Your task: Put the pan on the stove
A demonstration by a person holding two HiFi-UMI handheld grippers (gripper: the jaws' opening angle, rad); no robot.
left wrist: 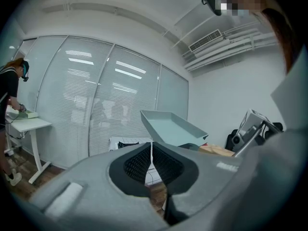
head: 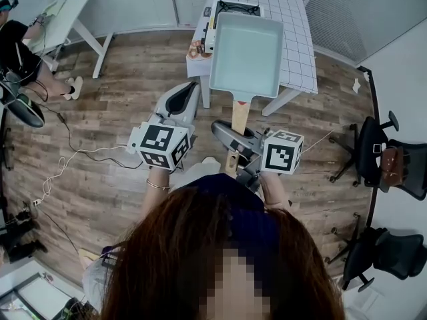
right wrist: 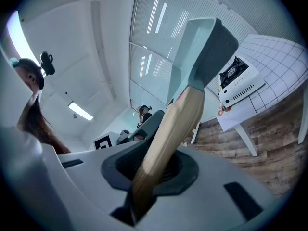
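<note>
Pan (head: 245, 53): teal, rectangular, in the air, not on the stove yet. From the head view it covers most of the stove (head: 230, 7), which sits at the far left end of the table (head: 293, 25); how high above it, can't tell. The wooden handle (head: 240, 115) runs back toward the person into the right gripper (head: 233, 145), whose jaws are clamped on the near end of the handle, partly open around it.

Left gripper (head: 181, 100): jaws together, nothing in them, just left of the handle and not touching it.

Risks, judged from this:
- Only 1 grip, at the handle's near end, with the pan's weight far out: the pan could droop or twist in the jaws.
- The pan hides the burner, so the set-down could land off-centre.
- The stove is close to the table's left edge: a sideways knock could shove it toward the drop.
- Letting go before the pan is seated could tip it off the stove.
</note>
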